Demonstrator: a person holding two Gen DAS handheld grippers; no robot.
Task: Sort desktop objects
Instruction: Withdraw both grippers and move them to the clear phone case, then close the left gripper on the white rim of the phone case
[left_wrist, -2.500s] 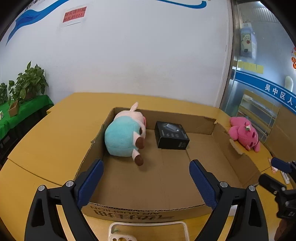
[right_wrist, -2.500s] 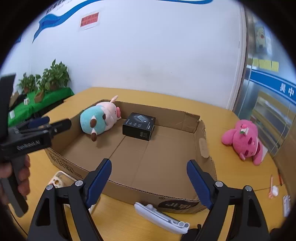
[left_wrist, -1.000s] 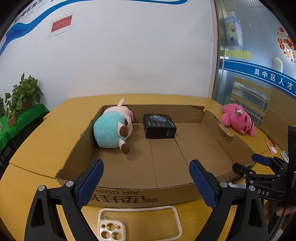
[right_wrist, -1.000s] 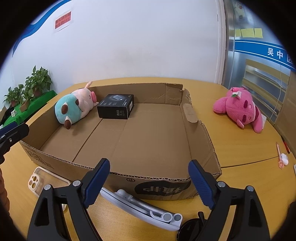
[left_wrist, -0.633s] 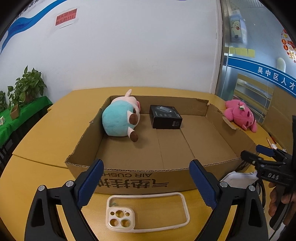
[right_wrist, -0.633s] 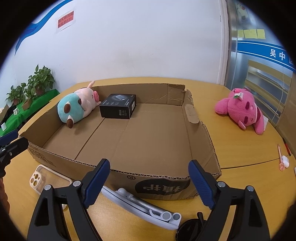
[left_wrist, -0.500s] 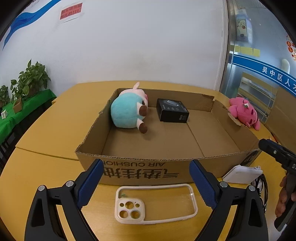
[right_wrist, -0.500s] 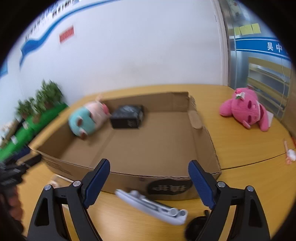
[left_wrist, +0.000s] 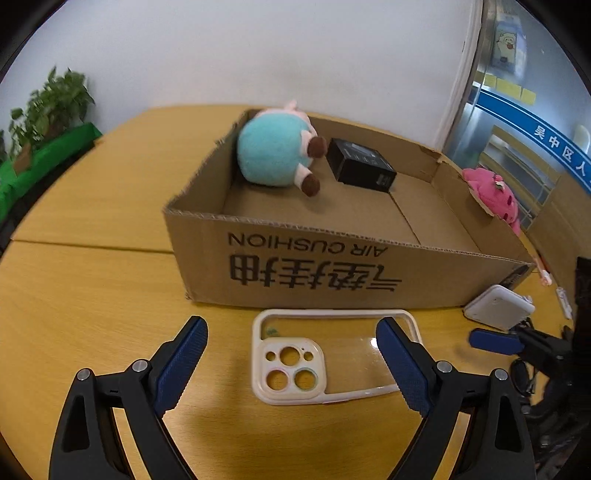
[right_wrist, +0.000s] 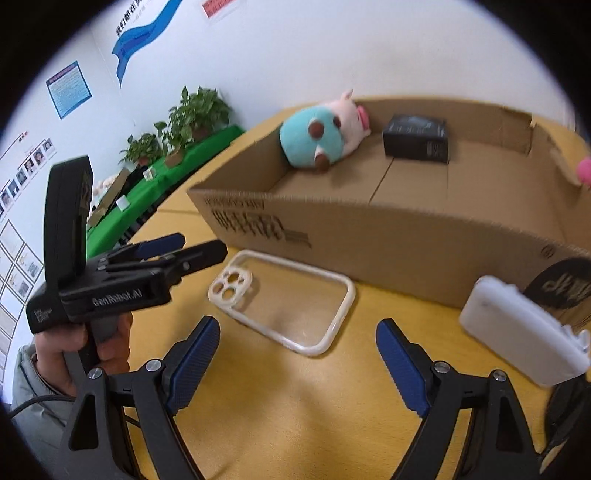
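A clear phone case with a cream rim (left_wrist: 328, 354) lies on the yellow table in front of the cardboard box (left_wrist: 332, 269). My left gripper (left_wrist: 291, 354) is open and empty, its fingers either side of the case, above it. My right gripper (right_wrist: 295, 354) is open and empty, just short of the same case (right_wrist: 284, 299). The left gripper also shows in the right wrist view (right_wrist: 184, 247), left of the case. A teal and pink plush (left_wrist: 277, 151) and a black box (left_wrist: 360, 170) lie in the cardboard box. A white device (right_wrist: 517, 336) lies at the right.
A pink plush (left_wrist: 491, 195) lies on the table beyond the box's right wall. Black cable and a dark item (left_wrist: 524, 373) lie at the right by the white device (left_wrist: 496, 306). Green plants (right_wrist: 192, 114) stand on a green-covered bench left of the table.
Both grippers have pulled back from over the box and dropped toward the table. The phone case now lies between the left fingers. The right gripper has swung left toward it.
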